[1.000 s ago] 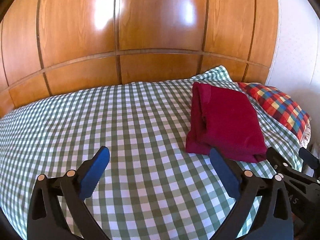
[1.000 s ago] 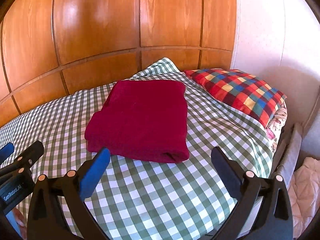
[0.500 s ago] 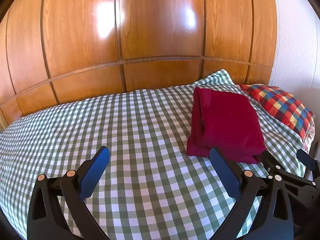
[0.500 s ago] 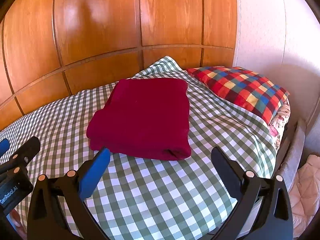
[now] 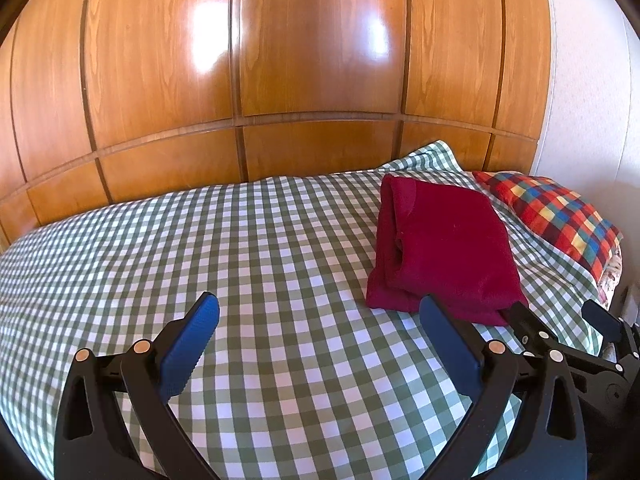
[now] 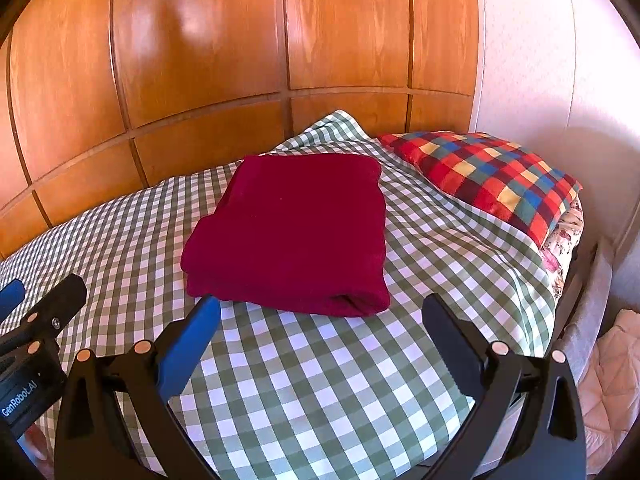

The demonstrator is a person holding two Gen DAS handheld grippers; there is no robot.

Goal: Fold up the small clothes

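Lying folded just beyond gaping right tongs [image 6: 320, 328]: red garment [image 6: 296, 240].

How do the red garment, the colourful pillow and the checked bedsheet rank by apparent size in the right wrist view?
1. Checked bedsheet
2. Red garment
3. Colourful pillow, though it lies farther away, so its true size is unsure.

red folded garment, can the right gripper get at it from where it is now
Probably yes. The right gripper is open, its jaws spread wide just short of the red folded garment, with only bare checked bedspread between them. The plaid pillow lies off to the side.
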